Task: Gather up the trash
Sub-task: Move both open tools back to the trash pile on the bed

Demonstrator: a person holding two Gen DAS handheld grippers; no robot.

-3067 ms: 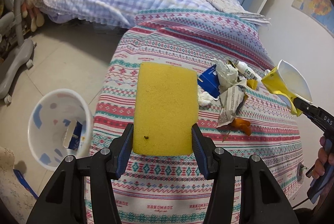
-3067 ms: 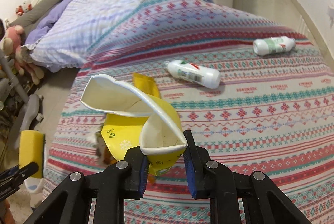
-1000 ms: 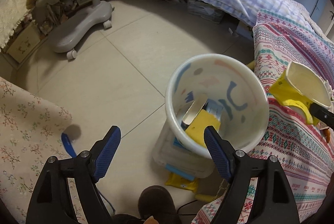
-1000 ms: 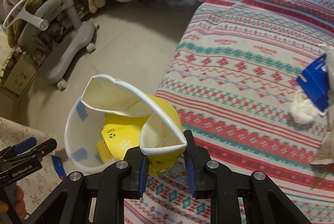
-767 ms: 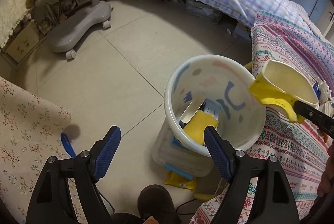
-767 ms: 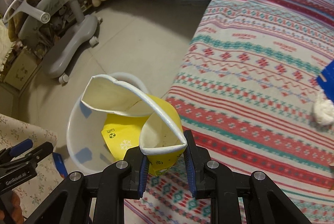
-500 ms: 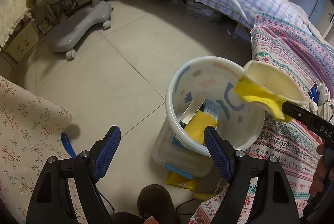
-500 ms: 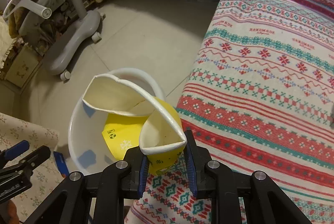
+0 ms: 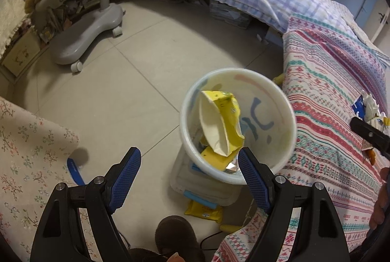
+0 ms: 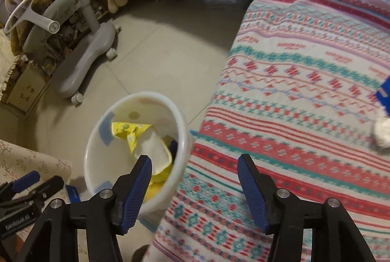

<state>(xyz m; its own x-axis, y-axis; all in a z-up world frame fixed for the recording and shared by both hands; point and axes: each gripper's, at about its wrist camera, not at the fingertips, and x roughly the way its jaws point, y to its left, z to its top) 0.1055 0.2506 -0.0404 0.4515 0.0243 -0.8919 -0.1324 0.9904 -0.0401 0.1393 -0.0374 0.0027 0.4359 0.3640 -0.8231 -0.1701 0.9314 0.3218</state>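
The bed (image 10: 316, 81) with the patterned cover is filling the 3 o'clock side of both views, and at its far edge in the left view, around 3 o'clock, a small pile (image 9: 369, 108) of scraps is lying on the cover, so you are judging the job as only partly done. The bin (image 9: 291, 115) is standing on the floor against the bed, at centre in the left view and at 8 o'clock in the right. Inside it a crushed yellow cup (image 9: 220, 125) is sitting on top of other yellow and blue rubbish that is hard to make out.

You are holding the left gripper (image 9: 189, 170) over the bin with its fingers spread wide and nothing between them. You are holding the right gripper (image 10: 195, 179) over the bed's edge, likewise spread and empty, with the bin at its 9 o'clock. What is remaining, as far as can be told, is the pile on the bed.
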